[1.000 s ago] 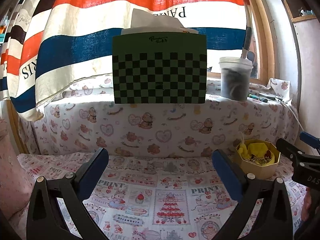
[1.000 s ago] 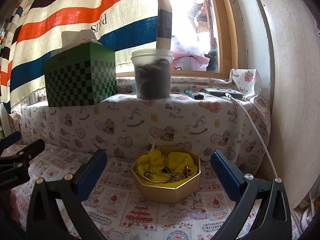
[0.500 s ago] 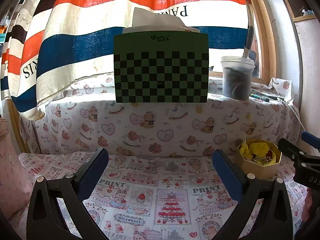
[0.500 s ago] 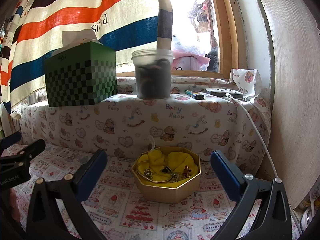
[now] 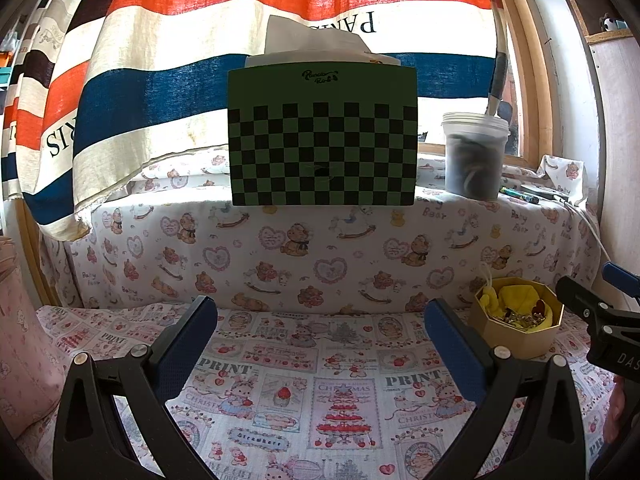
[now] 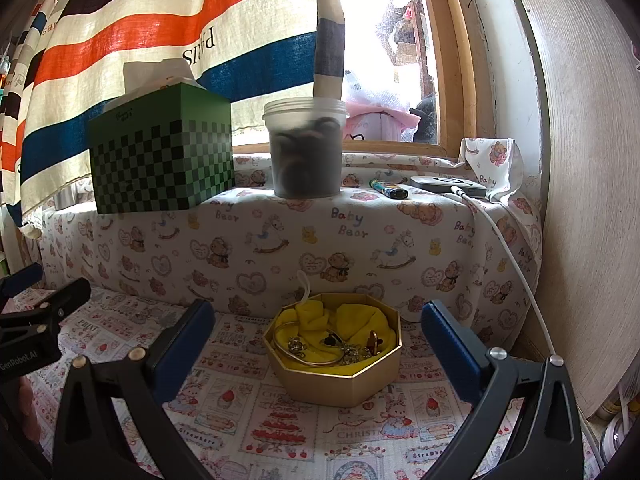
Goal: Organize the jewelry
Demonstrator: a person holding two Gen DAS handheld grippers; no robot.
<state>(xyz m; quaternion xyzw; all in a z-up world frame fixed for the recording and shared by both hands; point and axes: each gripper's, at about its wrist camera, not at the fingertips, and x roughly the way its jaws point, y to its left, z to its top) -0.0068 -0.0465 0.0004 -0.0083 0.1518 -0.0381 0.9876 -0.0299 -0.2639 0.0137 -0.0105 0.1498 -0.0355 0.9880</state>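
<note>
Left wrist: left gripper gapes over bare cloth; the box sits far right, against the ledge drape.

Right wrist: right gripper, fingers apart, frames the box; a bangle lies crosswise on its yellow lining.

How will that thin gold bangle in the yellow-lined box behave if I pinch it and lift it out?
The gold bangle looks like a thin, stiff metal hoop, so it probably keeps its shape and weighs little. Its smooth, narrow rim may slip between the pads. It lies among other small pieces on the yellow cloth in the octagonal box, so lifting it could snag or drag them.
</note>
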